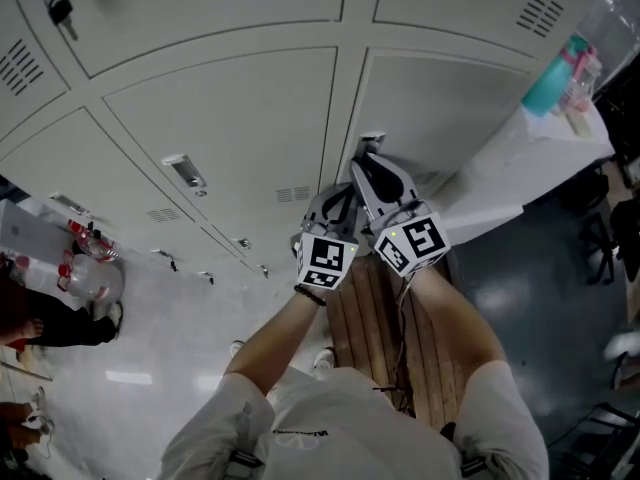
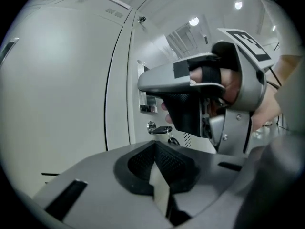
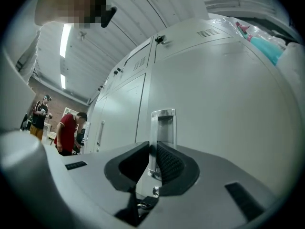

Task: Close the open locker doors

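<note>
- Nearest: a slatted wooden bench (image 1: 385, 318) lies below the forearms. Both grippers reach out over it toward the locker bank.
- left gripper (image 2: 155, 168): fingers pressed together, nothing between them. It sits just left of the other tool, short of the door face, touching nothing.
- right gripper (image 3: 153, 149): pads narrowed onto the lower end of the metal door handle (image 3: 163, 123), one on each side. No gap shows, so I read it as clamped on the handle.
- locker door (image 3: 228, 89): the task's thing, straight ahead and carrying that handle. Its left edge looks slightly proud of the next panel; I cannot tell whether it is latched.
- key (image 2: 161, 129): sticks out of the lock just below the handle, with a tag or ring hanging from it.
- Farther: the neighbouring doors (image 1: 230, 118) to the left look shut. A teal bottle (image 1: 548, 76) stands on top of the bank, far right. Bystanders (image 3: 66, 130) are well apart, far left.
- Risk 1: the hold is on a thin, smooth strip near its end. A sideways load could slip the pads off and let the door swing.
- Risk 2: the two tools sit close together by the key. A stray nudge could bend or snag it.
- Risk 3: too soft a push may leave the latch uncaught, and the door rebounds. Too hard a push may shake the bottle above.
</note>
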A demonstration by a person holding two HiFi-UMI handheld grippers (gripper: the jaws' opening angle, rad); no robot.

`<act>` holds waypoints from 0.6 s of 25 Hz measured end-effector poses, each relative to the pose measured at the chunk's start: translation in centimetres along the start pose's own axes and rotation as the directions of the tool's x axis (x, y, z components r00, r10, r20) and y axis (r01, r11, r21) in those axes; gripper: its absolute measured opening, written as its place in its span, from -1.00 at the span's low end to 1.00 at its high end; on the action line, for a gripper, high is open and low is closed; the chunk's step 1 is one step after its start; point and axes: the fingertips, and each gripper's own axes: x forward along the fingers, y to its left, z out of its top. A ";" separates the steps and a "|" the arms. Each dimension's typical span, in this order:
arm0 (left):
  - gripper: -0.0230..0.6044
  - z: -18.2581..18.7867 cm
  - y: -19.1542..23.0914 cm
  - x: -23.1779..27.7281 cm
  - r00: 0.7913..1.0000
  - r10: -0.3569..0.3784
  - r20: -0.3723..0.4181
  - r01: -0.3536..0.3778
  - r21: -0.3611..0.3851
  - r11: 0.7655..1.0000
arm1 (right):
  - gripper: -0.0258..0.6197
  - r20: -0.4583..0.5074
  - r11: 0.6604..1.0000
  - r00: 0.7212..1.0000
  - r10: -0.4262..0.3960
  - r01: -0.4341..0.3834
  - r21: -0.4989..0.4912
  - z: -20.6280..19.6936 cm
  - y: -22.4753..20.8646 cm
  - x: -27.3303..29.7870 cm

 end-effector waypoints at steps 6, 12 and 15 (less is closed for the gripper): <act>-0.91 -0.3 1.1 0.6 1.000 0.015 -0.012 -0.015 -0.018 1.000 | -0.79 -0.008 1.000 1.000 -0.027 0.027 0.006 -1.1 -0.8 0.6; -0.92 -0.5 0.9 1.1 1.000 0.013 -0.019 -0.013 -0.033 0.999 | -0.80 -0.008 1.000 0.999 -0.032 0.032 -0.001 -1.0 -0.9 0.6; -0.92 -0.7 0.6 1.1 1.000 0.010 -0.025 -0.010 -0.013 1.000 | -0.89 -0.001 0.998 0.998 -0.062 0.062 0.004 -0.4 -0.8 -0.6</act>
